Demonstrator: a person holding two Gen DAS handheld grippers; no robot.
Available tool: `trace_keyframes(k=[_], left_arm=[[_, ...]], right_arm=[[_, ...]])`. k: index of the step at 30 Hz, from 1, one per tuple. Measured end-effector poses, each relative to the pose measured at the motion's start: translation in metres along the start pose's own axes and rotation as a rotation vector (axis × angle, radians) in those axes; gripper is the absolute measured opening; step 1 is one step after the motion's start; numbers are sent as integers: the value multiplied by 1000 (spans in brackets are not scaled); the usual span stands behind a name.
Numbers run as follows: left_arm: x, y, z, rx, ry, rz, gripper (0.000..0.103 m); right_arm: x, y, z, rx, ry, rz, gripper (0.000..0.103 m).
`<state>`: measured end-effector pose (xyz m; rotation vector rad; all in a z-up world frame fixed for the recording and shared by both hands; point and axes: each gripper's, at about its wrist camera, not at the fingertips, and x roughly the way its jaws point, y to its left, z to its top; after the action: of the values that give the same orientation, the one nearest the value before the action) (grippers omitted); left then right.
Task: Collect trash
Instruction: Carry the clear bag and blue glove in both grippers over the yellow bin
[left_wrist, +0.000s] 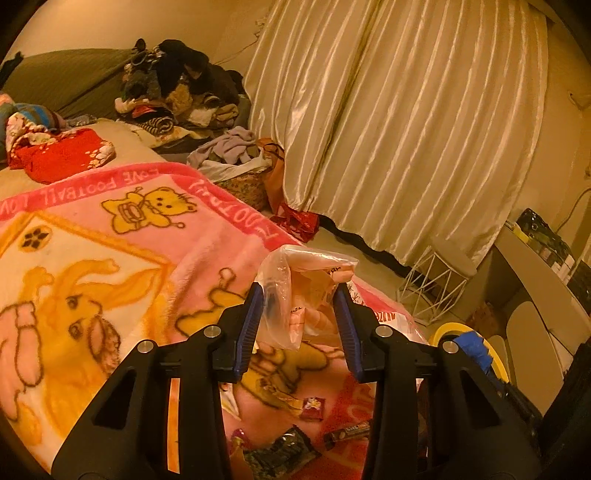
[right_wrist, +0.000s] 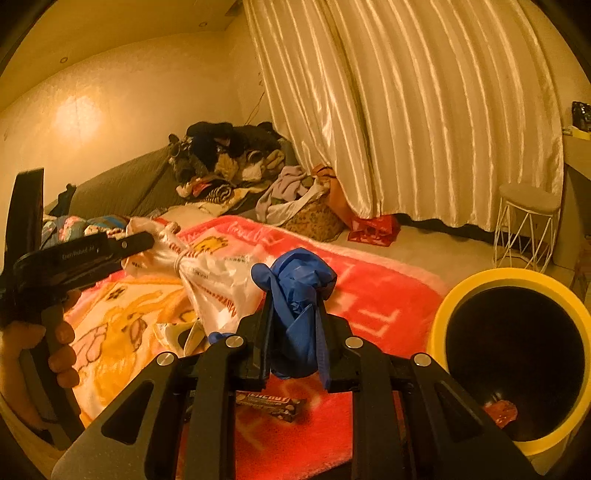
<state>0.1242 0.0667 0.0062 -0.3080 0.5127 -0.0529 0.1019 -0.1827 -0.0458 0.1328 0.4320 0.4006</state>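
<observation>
My left gripper is held above the pink blanket with a crumpled clear plastic bag between its fingers; the jaws stand fairly wide and it is unclear whether they grip it. It also shows in the right wrist view beside a white printed plastic bag. My right gripper is shut on a crumpled blue glove, left of the yellow-rimmed trash bin. Small wrappers and a snack bar wrapper lie on the blanket.
A heap of clothes lies on the far bed. A laundry basket and red bag sit by the cream curtain. A white wire stool stands at the right.
</observation>
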Motion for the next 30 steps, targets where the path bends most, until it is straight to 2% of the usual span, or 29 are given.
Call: trace_keyframes(k=[11,30], left_arm=[[-3,-28,-3,53,0,-37,32],[-3,-65,-12,126,7,-80,32]], right_arm=[[-21,-24,9,48,-49,-38,19],[-42,-58,9,113,-71,-129,19]])
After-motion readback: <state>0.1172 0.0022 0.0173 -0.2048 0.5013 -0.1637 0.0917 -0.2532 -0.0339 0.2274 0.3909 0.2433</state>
